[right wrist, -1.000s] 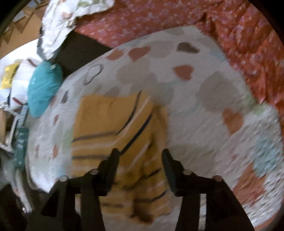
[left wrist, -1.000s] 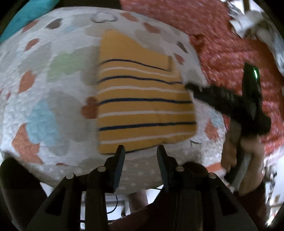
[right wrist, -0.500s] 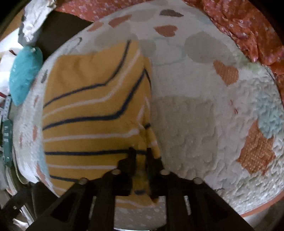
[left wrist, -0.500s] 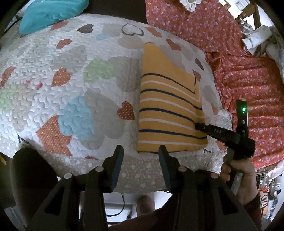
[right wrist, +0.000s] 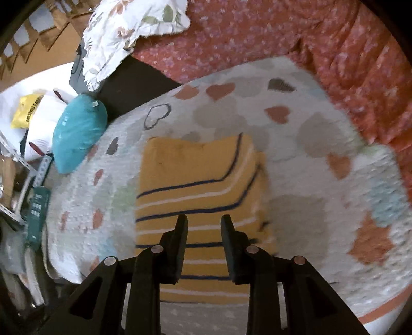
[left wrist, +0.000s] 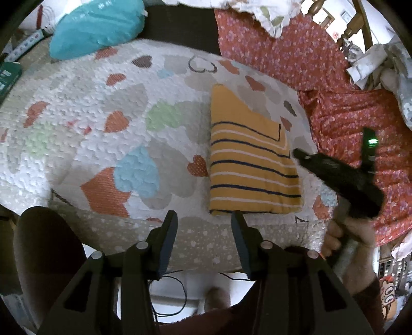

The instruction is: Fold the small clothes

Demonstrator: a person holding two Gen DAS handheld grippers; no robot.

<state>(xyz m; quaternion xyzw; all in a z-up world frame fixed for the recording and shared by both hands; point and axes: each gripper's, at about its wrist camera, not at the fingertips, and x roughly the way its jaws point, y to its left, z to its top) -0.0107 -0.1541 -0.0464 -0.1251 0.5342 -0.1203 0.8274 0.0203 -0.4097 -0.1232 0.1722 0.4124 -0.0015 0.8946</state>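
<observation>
My left claw (left wrist: 203, 219) and right claw (right wrist: 202, 223) both hang parted and empty above the yellow striped garment (left wrist: 247, 165) — folded flat near the front edge of the heart-print quilt (left wrist: 103, 128). This fold looks finished; next I'd judge another piece is needed. A teal cushion (left wrist: 97, 23) lies well apart — nothing blocks me.

Home bedroom: heart-patterned quilt (left wrist: 90, 108); floral pillow (right wrist: 128, 28).
</observation>
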